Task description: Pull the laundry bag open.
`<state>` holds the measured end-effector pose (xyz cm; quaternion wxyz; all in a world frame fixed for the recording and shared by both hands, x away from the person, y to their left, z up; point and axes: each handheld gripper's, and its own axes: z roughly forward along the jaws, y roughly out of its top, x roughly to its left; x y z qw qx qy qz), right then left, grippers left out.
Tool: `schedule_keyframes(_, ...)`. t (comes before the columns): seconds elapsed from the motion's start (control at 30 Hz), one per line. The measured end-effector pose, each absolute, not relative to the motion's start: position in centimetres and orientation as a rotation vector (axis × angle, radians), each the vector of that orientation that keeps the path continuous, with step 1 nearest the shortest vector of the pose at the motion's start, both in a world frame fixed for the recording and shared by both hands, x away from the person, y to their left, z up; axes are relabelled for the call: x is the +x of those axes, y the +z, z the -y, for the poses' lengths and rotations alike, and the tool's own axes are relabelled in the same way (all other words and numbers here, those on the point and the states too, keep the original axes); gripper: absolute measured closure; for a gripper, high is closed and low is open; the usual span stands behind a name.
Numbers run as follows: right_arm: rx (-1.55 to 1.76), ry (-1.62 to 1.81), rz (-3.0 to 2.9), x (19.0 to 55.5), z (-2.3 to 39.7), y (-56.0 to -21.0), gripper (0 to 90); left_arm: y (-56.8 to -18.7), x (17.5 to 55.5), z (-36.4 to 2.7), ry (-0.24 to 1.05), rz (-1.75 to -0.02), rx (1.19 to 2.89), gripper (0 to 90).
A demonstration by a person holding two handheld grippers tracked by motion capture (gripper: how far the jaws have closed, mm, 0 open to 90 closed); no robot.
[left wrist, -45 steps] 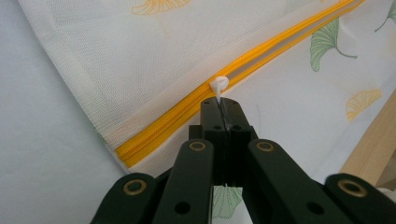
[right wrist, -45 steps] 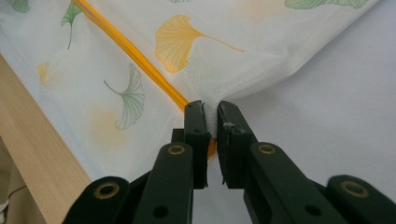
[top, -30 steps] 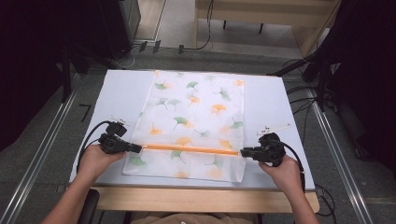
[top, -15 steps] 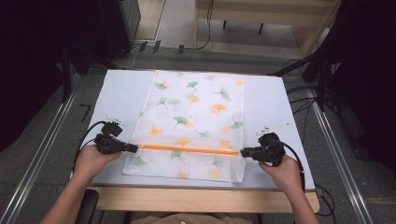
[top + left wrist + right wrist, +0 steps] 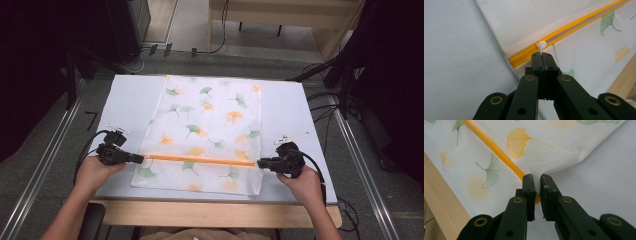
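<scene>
Left gripper view: left gripper (image 5: 543,56) pinches the zipper pull (image 5: 541,46) (white) at the bag's (image 5: 529,22) edge.

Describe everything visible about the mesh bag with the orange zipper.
The mesh bag is white, thin fabric printed with green and orange ginkgo leaves, lying flat on the pale table. An orange zipper crosses it near the person's edge and looks closed. The left gripper is shut on the white zipper pull at one end; the right gripper pinches the fabric at the other end.
</scene>
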<state>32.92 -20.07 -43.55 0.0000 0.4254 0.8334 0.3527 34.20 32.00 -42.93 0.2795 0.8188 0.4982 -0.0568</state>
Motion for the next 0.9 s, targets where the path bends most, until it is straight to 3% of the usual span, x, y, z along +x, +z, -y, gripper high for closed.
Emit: schedule_keyframes(0.9, 1.339, 1.101, -2.628, 33.0, 20.0, -43.7, 84.6, -42.9, 34.0, -33.1, -0.138, -1.365, 2.182, 90.0)
